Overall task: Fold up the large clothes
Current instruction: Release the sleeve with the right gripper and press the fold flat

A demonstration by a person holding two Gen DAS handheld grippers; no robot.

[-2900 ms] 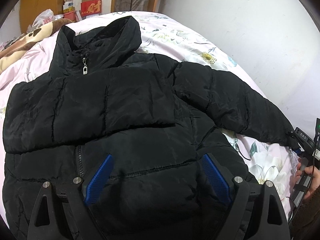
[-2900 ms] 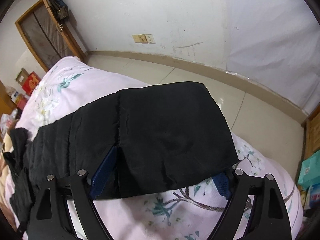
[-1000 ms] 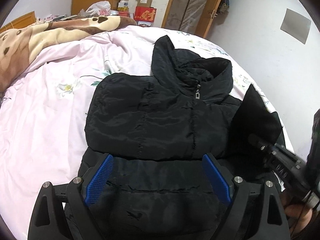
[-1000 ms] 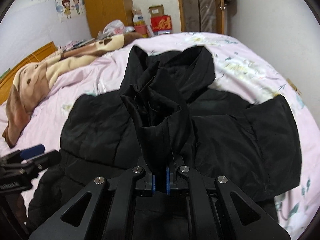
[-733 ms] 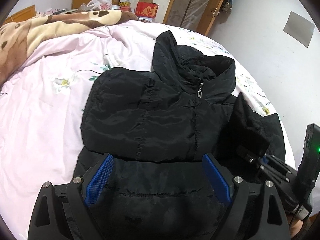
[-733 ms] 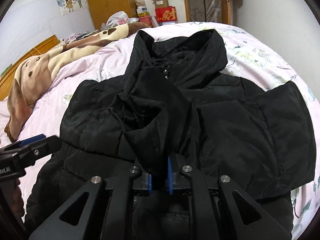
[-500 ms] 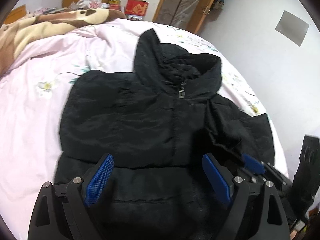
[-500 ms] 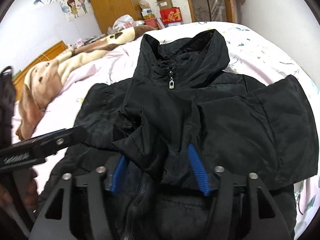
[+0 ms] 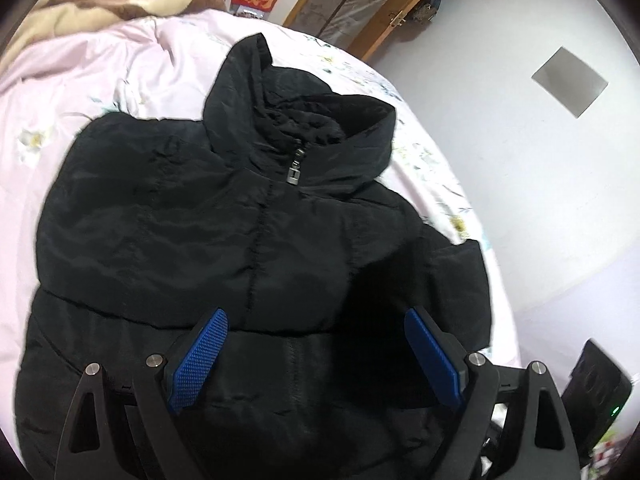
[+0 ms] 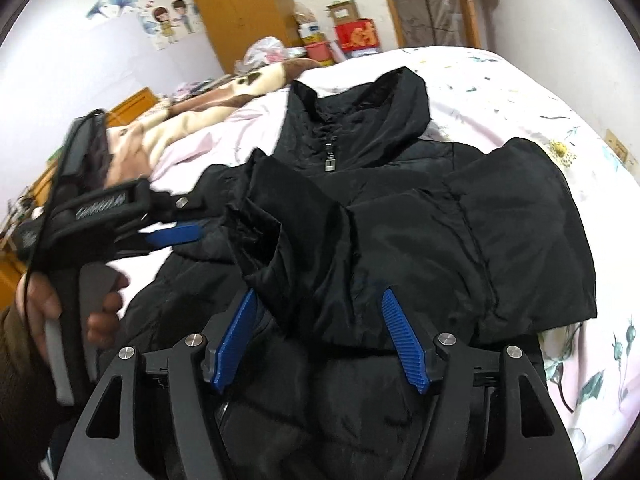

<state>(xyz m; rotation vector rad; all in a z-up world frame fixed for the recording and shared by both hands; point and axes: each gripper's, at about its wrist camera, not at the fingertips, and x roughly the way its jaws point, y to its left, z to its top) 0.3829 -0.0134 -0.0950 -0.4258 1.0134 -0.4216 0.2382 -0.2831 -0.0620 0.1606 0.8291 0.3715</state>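
Observation:
A black puffer jacket (image 9: 240, 220) lies face up on the bed, zipped, with its collar toward the far side. My left gripper (image 9: 316, 320) hovers open above the lower front, nothing between its blue pads. In the right wrist view the jacket (image 10: 460, 240) has one sleeve (image 10: 288, 248) folded across the chest. The sleeve's cuff end rests loosely between the blue pads of my right gripper (image 10: 319, 302), whose jaws are opening, and the pads do not press on it. The left gripper (image 10: 172, 236) shows at the left there, held by a hand (image 10: 44, 304).
The jacket rests on a pink floral bedsheet (image 9: 80, 60). A brown and cream blanket (image 10: 224, 92) is bunched at the far left. A wardrobe (image 10: 240, 4), boxes (image 10: 356, 36) and a door stand beyond the bed. A white wall (image 9: 540, 180) runs along the bed's right side.
The right gripper, shut on the sleeve's cuff a second ago, has opened and let it go. The sleeve now lies across the chest. Both grippers have shifted sideways over the jacket.

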